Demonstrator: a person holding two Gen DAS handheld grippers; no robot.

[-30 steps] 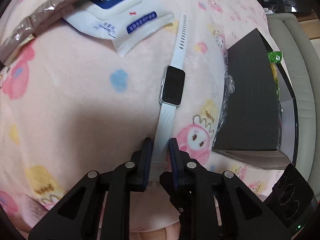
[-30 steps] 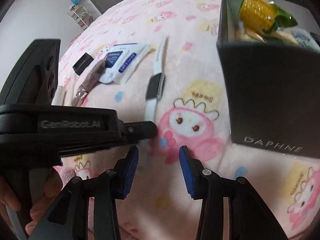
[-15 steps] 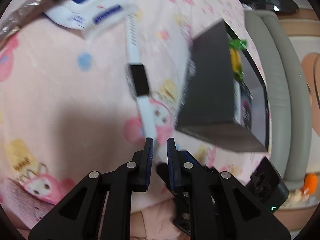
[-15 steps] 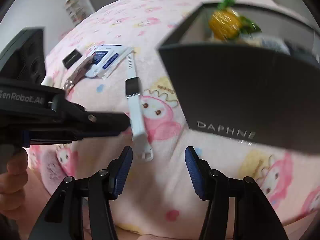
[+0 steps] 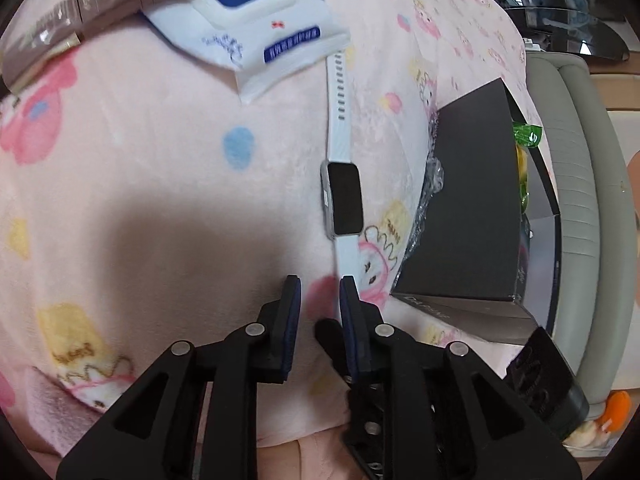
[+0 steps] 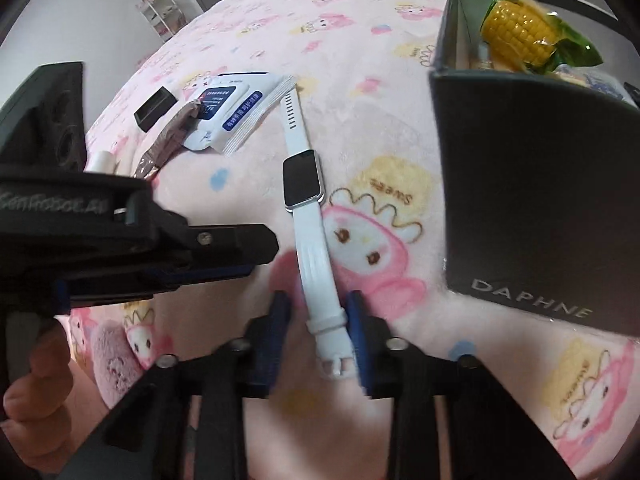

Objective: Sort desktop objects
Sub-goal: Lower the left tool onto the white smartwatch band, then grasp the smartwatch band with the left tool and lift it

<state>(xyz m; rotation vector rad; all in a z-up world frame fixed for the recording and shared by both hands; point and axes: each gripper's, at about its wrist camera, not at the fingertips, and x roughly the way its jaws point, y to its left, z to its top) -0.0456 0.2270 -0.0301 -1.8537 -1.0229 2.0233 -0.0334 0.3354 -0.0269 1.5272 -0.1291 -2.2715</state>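
White smartwatch (image 6: 303,184) lying flat on pink cartoon-print blanket (image 6: 360,20), dark screen up, straps stretched out straight. Perforated strap end pointing toward wet-wipes pack (image 6: 230,108); buckle end lying between fingers of right tool (image 6: 319,312).

Right tool: jaws apart, straddling buckle-end strap. Right blue pad (image 6: 356,320) at or against strap edge, contact not resolvable; left pad clear of strap. Not clamped.

Left tool (image 5: 319,300): jaws parted by a narrow gap, nothing between them, only blanket showing through. Positioned just left of watch strap, seen from right wrist camera as black body (image 6: 132,240) with blue pads, held by a hand (image 6: 36,380) at lower left. In left wrist view, lower strap (image 5: 347,254) disappearing behind right finger of left tool.

Black box (image 6: 532,200) marked "DAPHNE" standing right of watch, near but apart from it. Inside box: toy corn cob (image 6: 520,36) in green wrapper, plus other items too hidden to identify. Crinkled clear film (image 5: 430,184) along box side facing watch.

Beyond watch: wipes pack, white with blue label, corner just beside perforated strap end. Brown foil sachet (image 6: 170,138) lying partly over pack. Small black rectangular object (image 6: 155,109) further left. White cylindrical item (image 6: 101,161) at edge of left tool body, mostly hidden.

Grey padded edge (image 5: 576,184) visible past box in left wrist view.
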